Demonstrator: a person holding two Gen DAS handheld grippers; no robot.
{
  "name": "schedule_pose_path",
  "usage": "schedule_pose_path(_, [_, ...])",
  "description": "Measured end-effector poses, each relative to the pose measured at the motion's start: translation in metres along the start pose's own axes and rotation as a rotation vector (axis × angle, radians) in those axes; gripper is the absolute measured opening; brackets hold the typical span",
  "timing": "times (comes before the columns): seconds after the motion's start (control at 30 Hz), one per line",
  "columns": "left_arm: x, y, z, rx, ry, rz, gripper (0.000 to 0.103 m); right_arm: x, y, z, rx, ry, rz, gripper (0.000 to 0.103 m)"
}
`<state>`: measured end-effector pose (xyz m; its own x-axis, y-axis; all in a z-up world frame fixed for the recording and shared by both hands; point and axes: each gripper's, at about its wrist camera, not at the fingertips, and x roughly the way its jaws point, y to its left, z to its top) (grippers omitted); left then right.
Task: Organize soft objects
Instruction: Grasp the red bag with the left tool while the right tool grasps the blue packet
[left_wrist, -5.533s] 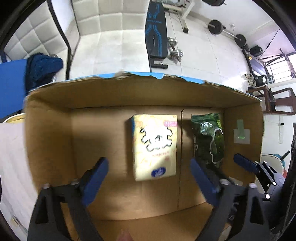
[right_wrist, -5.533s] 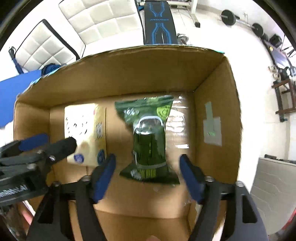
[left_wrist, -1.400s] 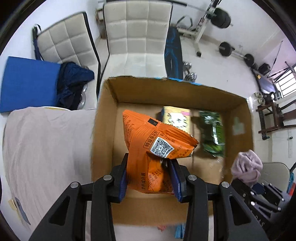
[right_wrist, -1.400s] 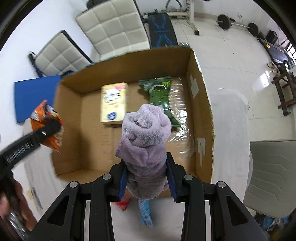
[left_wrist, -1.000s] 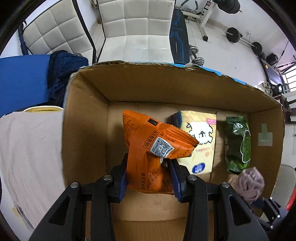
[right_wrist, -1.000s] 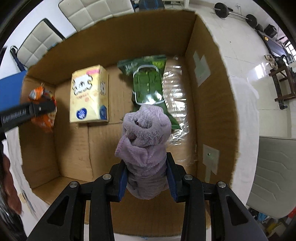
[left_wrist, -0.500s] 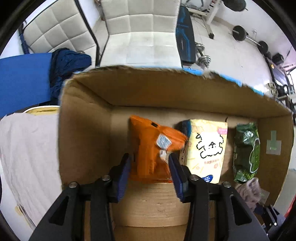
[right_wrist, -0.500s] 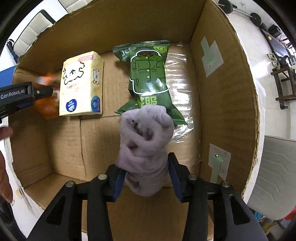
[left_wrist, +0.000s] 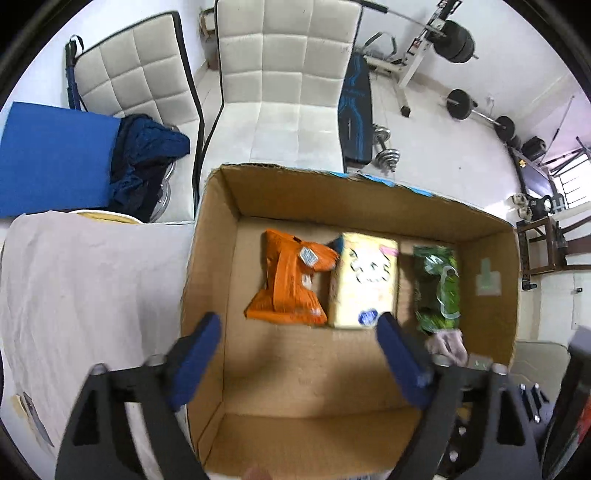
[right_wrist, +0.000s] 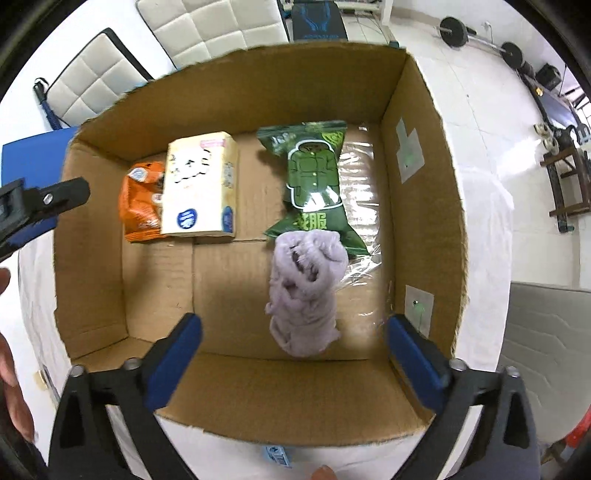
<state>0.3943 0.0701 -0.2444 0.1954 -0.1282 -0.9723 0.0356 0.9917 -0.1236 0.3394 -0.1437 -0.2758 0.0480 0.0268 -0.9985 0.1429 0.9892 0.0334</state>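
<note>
White chairs (left_wrist: 280, 92) stand beyond the cardboard box (left_wrist: 369, 192).

We count one cardboard box (right_wrist: 417, 206). Inside it we count four soft things: one orange snack bag (right_wrist: 142, 210), one yellow tissue pack (right_wrist: 199, 184), one green packet (right_wrist: 314, 177) and one lilac rolled cloth (right_wrist: 304, 291). Behind it we count two white chairs (left_wrist: 288, 85).

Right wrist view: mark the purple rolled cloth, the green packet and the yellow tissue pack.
purple rolled cloth (right_wrist: 304, 291), right wrist view, middle of the roll.
green packet (right_wrist: 312, 177), right wrist view, printed coat picture.
yellow tissue pack (right_wrist: 199, 181), right wrist view, top face.
</note>
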Motion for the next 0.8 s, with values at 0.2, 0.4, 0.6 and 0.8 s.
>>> schedule_pose_path(0.2, [-0.032, -0.005, -0.031, 0.007, -0.07, 0.024, 0.096, -0.023, -0.002, -0.019, -0.005, -0.061, -0.003, 0.103])
schedule_pose_path(0.4, [-0.061, -0.007, -0.069, 0.011, -0.126, 0.037, 0.096, -0.053, -0.003, -0.043, -0.011, -0.147, -0.026, 0.103])
schedule_pose_path(0.6, [-0.076, -0.004, -0.099, -0.02, -0.143, 0.017, 0.096, -0.076, -0.001, -0.069, -0.011, -0.186, -0.017, 0.103])
schedule_pose_path(0.8, [-0.058, 0.016, -0.146, -0.093, -0.069, 0.042, 0.096, -0.055, 0.004, -0.121, -0.025, -0.121, 0.023, 0.103])
